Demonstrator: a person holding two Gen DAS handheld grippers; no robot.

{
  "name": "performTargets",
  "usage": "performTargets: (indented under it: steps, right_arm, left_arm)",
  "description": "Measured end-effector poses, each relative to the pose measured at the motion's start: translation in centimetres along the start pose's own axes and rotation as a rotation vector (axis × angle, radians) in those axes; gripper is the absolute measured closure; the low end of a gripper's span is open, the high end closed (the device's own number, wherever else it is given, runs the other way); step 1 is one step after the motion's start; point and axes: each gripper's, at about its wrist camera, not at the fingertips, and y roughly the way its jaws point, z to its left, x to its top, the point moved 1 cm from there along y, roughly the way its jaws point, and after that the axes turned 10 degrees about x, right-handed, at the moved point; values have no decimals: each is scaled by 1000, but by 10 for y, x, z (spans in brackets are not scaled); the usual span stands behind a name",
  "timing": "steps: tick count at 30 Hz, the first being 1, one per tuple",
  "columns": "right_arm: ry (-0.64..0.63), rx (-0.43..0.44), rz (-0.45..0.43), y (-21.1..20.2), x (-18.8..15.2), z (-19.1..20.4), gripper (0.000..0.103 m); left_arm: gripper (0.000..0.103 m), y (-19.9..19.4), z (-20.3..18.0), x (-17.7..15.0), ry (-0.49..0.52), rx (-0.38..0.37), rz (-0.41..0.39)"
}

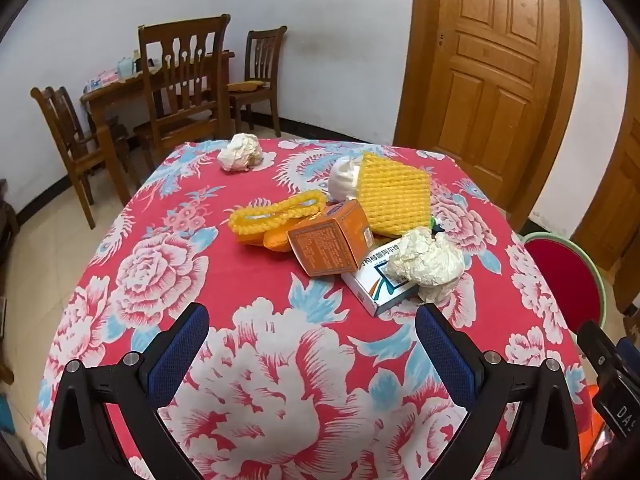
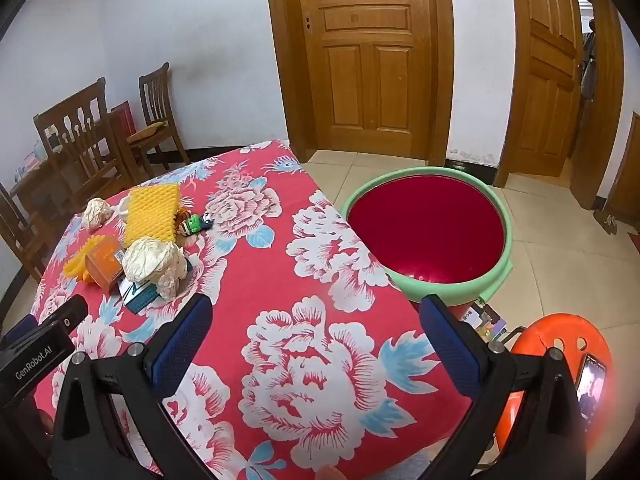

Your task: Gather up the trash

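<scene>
A: Trash: we see a crumpled paper ball (image 1: 426, 259) lying on a white-and-blue box (image 1: 380, 286), an orange box (image 1: 330, 238) leaning beside it, and yellow foam netting (image 1: 394, 196) behind, all mid-surface (image 1: 240, 264).

B: We also see another paper ball (image 1: 241, 153) well apart, near the far edge. Both our tongs are spread wide, pinching nothing: left tongs (image 1: 312, 330) over the flowered cloth, right tongs (image 2: 316, 320) near the surface's edge.

A: A red basin with a green rim (image 2: 506, 236) sits just beside the surface.
</scene>
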Motion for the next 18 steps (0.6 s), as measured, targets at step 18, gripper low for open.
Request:
performTargets:
  steps: [18]
  right_arm:
    - [4,3,5,2,-2,0,2]
  left_arm:
    - [1,0,1,0,-2,-1,8]
